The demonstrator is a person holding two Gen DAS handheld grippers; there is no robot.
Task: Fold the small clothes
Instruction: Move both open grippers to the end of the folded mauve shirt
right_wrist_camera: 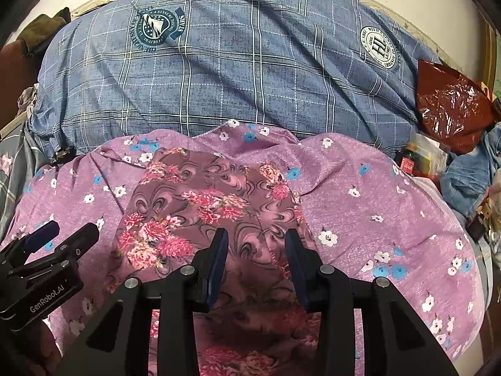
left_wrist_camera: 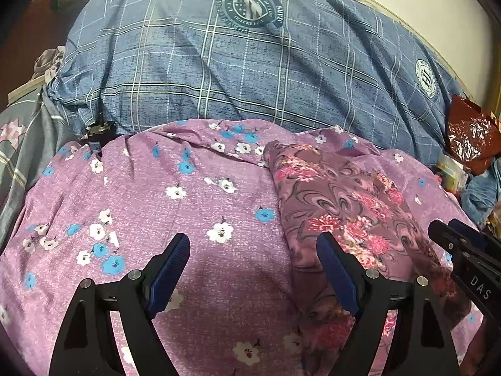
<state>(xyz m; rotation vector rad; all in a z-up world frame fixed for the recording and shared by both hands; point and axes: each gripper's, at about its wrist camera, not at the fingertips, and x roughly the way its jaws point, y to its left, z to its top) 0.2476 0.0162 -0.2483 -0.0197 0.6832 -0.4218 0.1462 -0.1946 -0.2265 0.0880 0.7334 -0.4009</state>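
A small mauve garment (left_wrist_camera: 344, 200) printed with pink flowers lies partly folded on a purple flowered sheet (left_wrist_camera: 141, 194). My left gripper (left_wrist_camera: 253, 236) hovers open and wide over the sheet, its right finger above the garment's left edge, with nothing between the pads. In the right wrist view the same garment (right_wrist_camera: 203, 194) spreads out under my right gripper (right_wrist_camera: 256, 232), whose jaws stand partly apart above the cloth and grip nothing. The left gripper (right_wrist_camera: 72, 228) shows at the lower left there, and the right gripper (left_wrist_camera: 454, 228) shows at the right edge of the left wrist view.
A bulky blue plaid quilt (right_wrist_camera: 235, 72) rises behind the purple sheet (right_wrist_camera: 375, 203). A red plastic bag (right_wrist_camera: 451, 103), small jars and boxes (right_wrist_camera: 419, 156) and blue denim (right_wrist_camera: 466, 181) crowd the right side. A small dark bottle (left_wrist_camera: 97, 138) stands at the left, by grey bedding (left_wrist_camera: 25, 156).
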